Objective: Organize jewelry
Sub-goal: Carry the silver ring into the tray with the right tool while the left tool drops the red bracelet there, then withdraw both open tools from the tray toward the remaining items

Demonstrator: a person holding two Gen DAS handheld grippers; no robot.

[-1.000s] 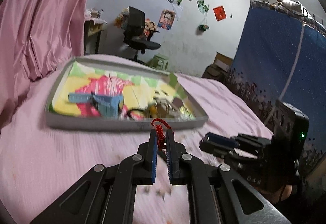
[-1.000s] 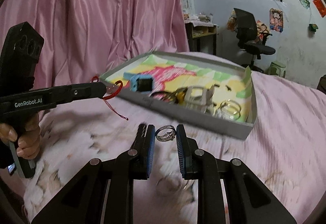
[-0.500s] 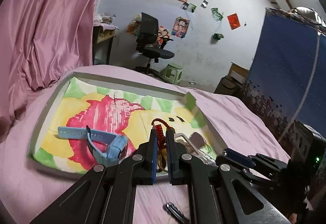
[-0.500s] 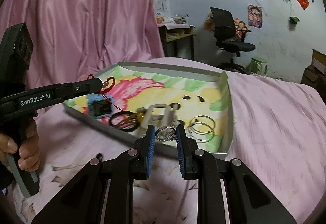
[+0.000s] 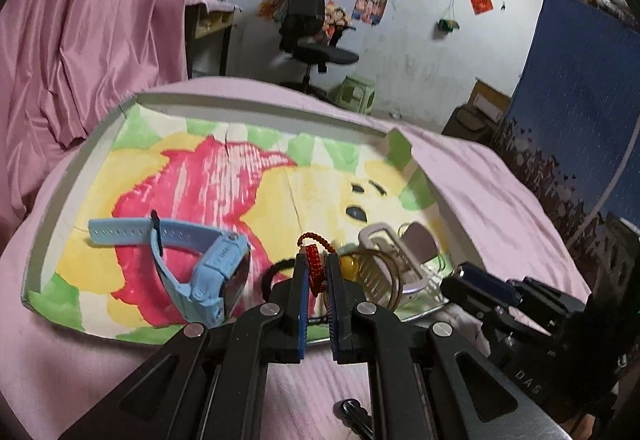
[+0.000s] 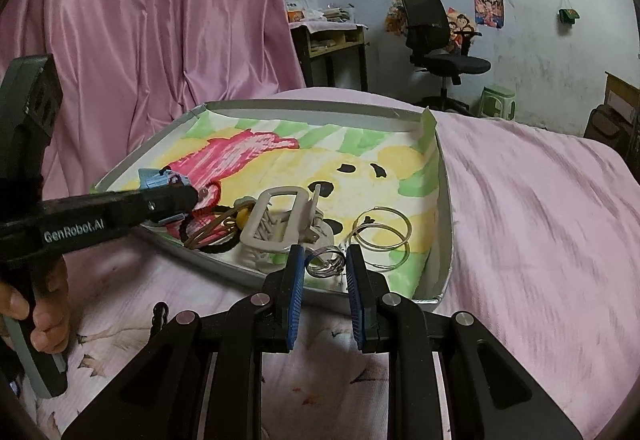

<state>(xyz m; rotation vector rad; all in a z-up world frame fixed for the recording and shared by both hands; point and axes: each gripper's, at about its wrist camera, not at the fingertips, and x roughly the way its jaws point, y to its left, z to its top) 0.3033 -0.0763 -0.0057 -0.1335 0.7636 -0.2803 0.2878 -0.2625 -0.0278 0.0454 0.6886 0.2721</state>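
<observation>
A grey shallow tray [image 5: 256, 101] with a bright painted lining lies on the pink bed. My left gripper [image 5: 317, 264] is shut on a red beaded cord bracelet [image 5: 314, 246], held over the tray's near middle. From the right wrist view the left gripper [image 6: 176, 197] reaches in from the left with the red bracelet [image 6: 212, 195]. My right gripper [image 6: 325, 256] is shut on a small silver ring [image 6: 326, 262] above the tray's [image 6: 320, 105] near right corner. In the left wrist view the right gripper [image 5: 480, 284] shows at the right.
In the tray lie a blue watch [image 5: 208, 272], a white hair claw [image 6: 280, 224], a black hair tie [image 6: 208, 246] and two thin hoops [image 6: 382, 234]. A small dark clip [image 6: 160, 314] lies on the bed. A hand [image 6: 44, 320] grips the left handle.
Both grippers have moved forward from the bed to over the tray's near edge, each still carrying its piece. The tray now looks closer and is seen from higher up.
</observation>
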